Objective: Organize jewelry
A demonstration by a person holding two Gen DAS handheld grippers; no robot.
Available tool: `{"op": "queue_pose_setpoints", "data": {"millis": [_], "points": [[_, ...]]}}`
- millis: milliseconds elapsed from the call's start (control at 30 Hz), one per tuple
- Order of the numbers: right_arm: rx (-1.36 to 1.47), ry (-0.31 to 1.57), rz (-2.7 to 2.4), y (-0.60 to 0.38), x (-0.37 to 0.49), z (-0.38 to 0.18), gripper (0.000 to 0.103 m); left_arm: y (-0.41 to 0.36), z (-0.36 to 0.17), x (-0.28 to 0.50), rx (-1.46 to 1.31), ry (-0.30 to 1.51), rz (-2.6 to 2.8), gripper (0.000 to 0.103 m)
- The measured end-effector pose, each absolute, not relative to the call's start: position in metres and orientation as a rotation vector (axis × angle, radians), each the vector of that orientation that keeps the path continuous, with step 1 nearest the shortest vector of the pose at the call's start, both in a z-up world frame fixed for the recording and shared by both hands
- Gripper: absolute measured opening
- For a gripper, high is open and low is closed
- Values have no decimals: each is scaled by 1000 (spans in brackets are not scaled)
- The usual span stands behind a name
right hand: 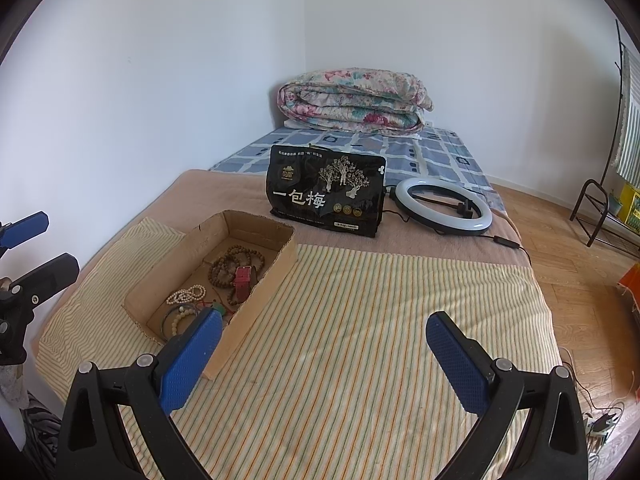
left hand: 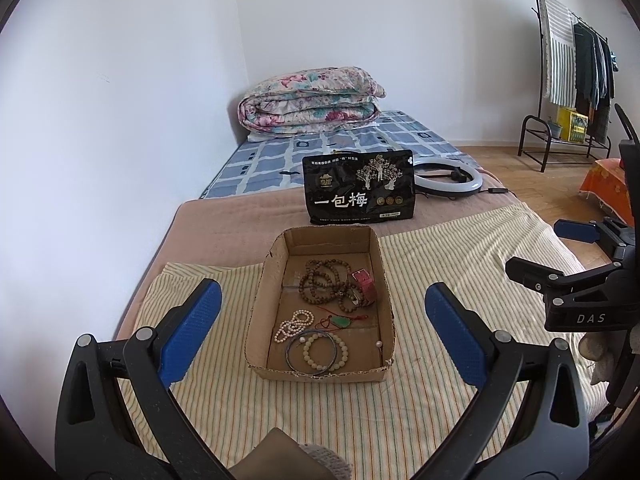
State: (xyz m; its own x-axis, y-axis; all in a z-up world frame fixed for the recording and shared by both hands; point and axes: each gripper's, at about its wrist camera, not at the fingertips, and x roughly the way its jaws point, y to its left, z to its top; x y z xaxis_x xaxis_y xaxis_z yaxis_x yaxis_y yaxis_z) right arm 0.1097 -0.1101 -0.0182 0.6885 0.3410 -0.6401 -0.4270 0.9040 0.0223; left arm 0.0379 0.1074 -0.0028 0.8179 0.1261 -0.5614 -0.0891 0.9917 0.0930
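Note:
An open cardboard tray (left hand: 262,304) (right hand: 256,300) rests on a striped cloth on the bed. Inside lie brown bead strings (left hand: 326,284) (right hand: 230,266), a red watch (left hand: 365,286) (right hand: 242,280), a pale pearl bracelet (left hand: 294,324) (right hand: 186,294), a green pendant on red cord (left hand: 340,322), a cream bead bracelet (left hand: 325,354) and a thin bangle (left hand: 294,350). My left gripper (left hand: 322,302) hovers open in front of the tray, nothing between its fingers. My right gripper (right hand: 324,330) stands open over the cloth, right of the tray; it shows at the right edge of the left wrist view (left hand: 560,248).
A black snack bag (left hand: 360,188) (right hand: 326,194) stands behind the tray. A ring light (left hand: 448,176) (right hand: 444,204) with its cable lies to the bag's right. A folded floral quilt (left hand: 312,100) sits at the far end. A clothes rack (left hand: 568,72) stands on the wooden floor, right.

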Motion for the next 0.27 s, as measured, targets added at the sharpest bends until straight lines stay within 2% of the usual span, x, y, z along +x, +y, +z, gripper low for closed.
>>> {"op": "queue_pose_setpoints", "data": {"millis": [267], "points": [[-133,689,428,-110,109,-21,103,106,-3,38,61,602,121,103]]}}
